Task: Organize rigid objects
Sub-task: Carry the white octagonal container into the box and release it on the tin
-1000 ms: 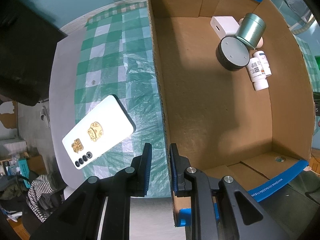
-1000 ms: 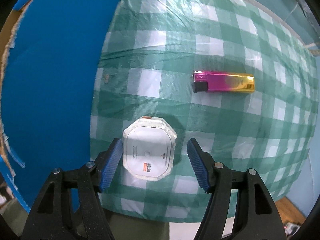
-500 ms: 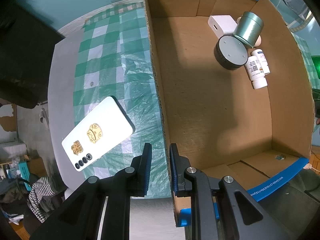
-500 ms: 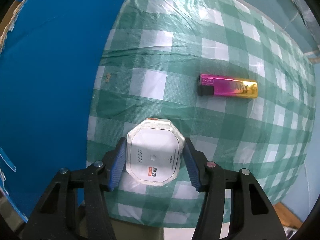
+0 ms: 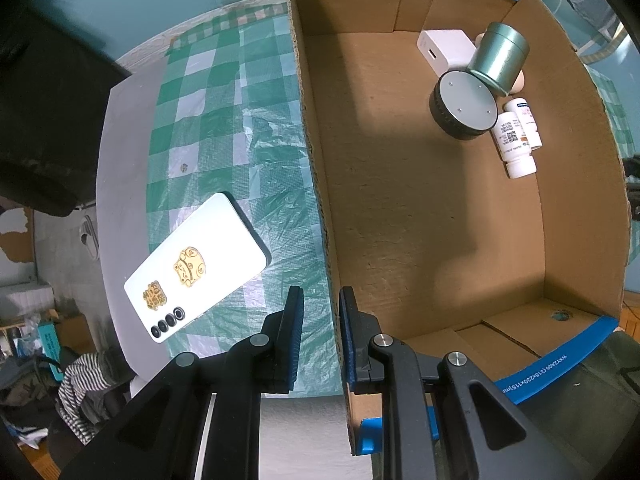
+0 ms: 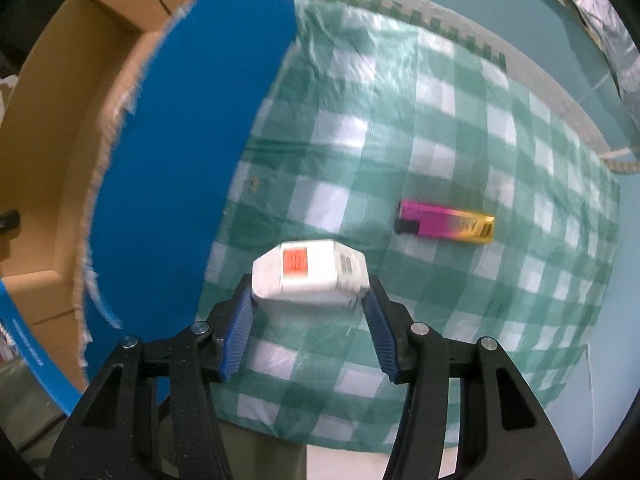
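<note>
A small white octagonal box with an orange label hangs tilted above the green checked cloth, and my right gripper is shut on it, blue pads pressing both sides. A pink-and-gold lighter lies on the cloth to its right. The cardboard box, blue outside, stands to the left. In the left wrist view my left gripper is shut on the box's near wall, one finger on each side. A white phone lies face down on the cloth left of that wall.
Inside the box, at its far right corner, are a green tin, a round dark disc, a white charger and two white pill bottles. The cloth ends at the table edge near me.
My right gripper closed on the white box and lifted it off the cloth, tilting it so its labelled side shows. The left gripper stayed on the box wall.
</note>
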{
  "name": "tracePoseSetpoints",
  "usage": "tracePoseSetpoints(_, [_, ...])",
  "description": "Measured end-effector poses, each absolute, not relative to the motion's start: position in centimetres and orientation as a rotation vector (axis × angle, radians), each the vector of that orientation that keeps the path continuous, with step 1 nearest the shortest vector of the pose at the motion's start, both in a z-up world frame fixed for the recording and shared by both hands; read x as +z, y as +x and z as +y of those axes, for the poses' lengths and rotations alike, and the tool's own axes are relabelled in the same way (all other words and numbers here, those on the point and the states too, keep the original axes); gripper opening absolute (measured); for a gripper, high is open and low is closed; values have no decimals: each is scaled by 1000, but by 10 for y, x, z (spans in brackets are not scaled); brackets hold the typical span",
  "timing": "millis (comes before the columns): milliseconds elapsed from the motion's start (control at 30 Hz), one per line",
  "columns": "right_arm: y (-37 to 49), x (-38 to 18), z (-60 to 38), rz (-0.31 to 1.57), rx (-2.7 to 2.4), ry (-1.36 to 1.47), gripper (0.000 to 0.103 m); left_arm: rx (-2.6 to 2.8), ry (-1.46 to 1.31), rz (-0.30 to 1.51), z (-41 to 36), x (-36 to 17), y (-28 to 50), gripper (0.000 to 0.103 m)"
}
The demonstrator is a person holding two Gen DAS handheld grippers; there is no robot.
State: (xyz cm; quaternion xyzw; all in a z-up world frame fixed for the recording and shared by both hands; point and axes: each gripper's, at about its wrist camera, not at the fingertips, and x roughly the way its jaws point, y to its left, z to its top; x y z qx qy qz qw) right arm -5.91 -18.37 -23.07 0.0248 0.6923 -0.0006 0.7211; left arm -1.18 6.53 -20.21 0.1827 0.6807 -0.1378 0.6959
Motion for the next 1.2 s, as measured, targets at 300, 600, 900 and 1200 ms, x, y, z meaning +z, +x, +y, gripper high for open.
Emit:
tracePoseSetpoints(300, [-42,-187,-182,1476,34,23,53,-303,402,1519,66,-201,-11,18])
tracePoseSetpoints(600, [-25,-154,-182,1427,83,-8,53,-303,401,1519,67,-201,-11,18])
tracePoseSetpoints(900, [-5,-134,-167,1390,126,-77,53,-296,401,1519,68,-201,-11,18])
tracePoseSetpoints(1200, [3,-123,-164,1369,151,-78,53,-289,394,1519,68,-201,-11,18])
